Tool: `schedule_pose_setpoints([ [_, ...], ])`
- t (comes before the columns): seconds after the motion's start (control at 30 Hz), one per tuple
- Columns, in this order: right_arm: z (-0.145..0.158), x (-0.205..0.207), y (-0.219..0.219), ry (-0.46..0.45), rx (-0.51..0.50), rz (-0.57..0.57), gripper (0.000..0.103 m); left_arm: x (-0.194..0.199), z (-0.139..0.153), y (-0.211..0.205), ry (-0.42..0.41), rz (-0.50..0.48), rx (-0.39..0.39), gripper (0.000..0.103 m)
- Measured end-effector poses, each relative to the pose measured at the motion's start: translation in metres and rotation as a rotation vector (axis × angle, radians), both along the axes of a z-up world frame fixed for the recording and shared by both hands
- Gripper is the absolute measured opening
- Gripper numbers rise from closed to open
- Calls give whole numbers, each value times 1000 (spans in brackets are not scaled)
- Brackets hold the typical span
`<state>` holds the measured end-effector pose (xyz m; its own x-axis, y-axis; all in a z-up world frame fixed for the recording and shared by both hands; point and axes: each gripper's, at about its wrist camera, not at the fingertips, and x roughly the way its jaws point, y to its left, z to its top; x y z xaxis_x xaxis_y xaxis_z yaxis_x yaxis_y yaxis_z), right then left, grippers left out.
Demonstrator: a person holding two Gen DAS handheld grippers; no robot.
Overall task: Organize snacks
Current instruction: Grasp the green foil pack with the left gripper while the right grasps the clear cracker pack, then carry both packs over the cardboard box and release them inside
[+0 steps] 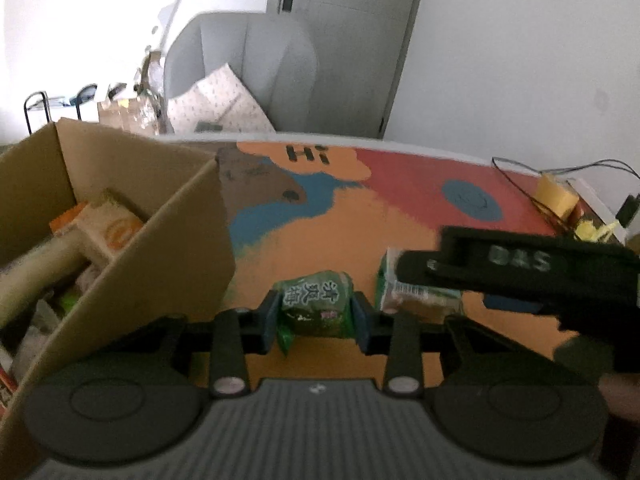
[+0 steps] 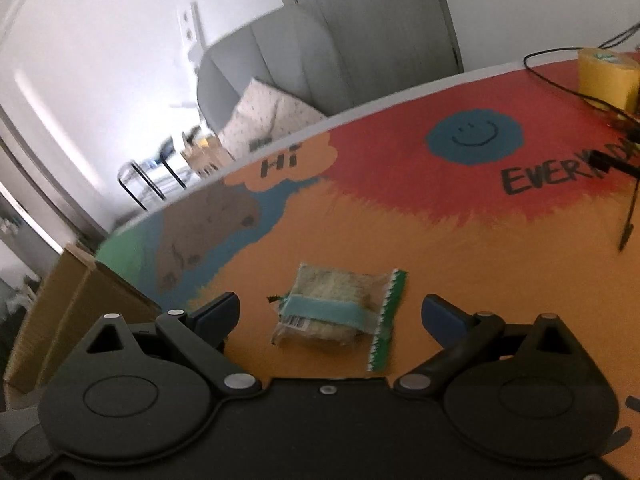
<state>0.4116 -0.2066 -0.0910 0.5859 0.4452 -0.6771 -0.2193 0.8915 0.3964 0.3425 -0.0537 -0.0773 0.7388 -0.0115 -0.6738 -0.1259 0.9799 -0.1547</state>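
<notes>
Left gripper (image 1: 316,314) jaws clamp a green snack packet (image 1: 314,304).

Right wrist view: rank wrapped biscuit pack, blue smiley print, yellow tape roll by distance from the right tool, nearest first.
1. Wrapped biscuit pack: on the table between the open right tool's fingers.
2. Blue smiley print: mid-table, ahead and right.
3. Yellow tape roll: far right edge.

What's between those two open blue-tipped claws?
In the right wrist view, a clear-wrapped biscuit packet with green edge lies on the painted table between the right gripper's fingers.
</notes>
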Motion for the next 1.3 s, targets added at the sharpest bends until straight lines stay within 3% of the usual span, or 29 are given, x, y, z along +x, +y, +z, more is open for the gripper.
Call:
schedule_pose_setpoints([
  [0.13, -5, 10, 16, 63, -69, -5, 99, 0, -2, 4, 29, 18, -31, 37],
  [0.23, -1, 12, 35, 68, -205, 9, 95, 1, -3, 0, 31, 21, -14, 37],
  [0.3, -2, 12, 44, 50, -291, 29, 86, 0, -2, 1, 28, 28, -13, 37],
  [0.37, 0, 7, 42, 35, -342, 22, 61, -1, -1, 1, 31, 26, -11, 37],
  [0.4, 2, 4, 38, 26, -351, 14, 56, -2, -1, 1, 30, 21, -8, 37],
  [0.47, 3, 1, 24, 26, -313, 8, 51, -4, -2, 0, 23, 13, 1, 37],
  [0.87, 9, -52, -32, -101, -159, -96, 47, -19, 1, 1, -61, -70, 7, 37],
  [1.3, 66, -91, 0, -274, -124, -43, 47, -66, 75, 31, -218, -106, -27, 37],
])
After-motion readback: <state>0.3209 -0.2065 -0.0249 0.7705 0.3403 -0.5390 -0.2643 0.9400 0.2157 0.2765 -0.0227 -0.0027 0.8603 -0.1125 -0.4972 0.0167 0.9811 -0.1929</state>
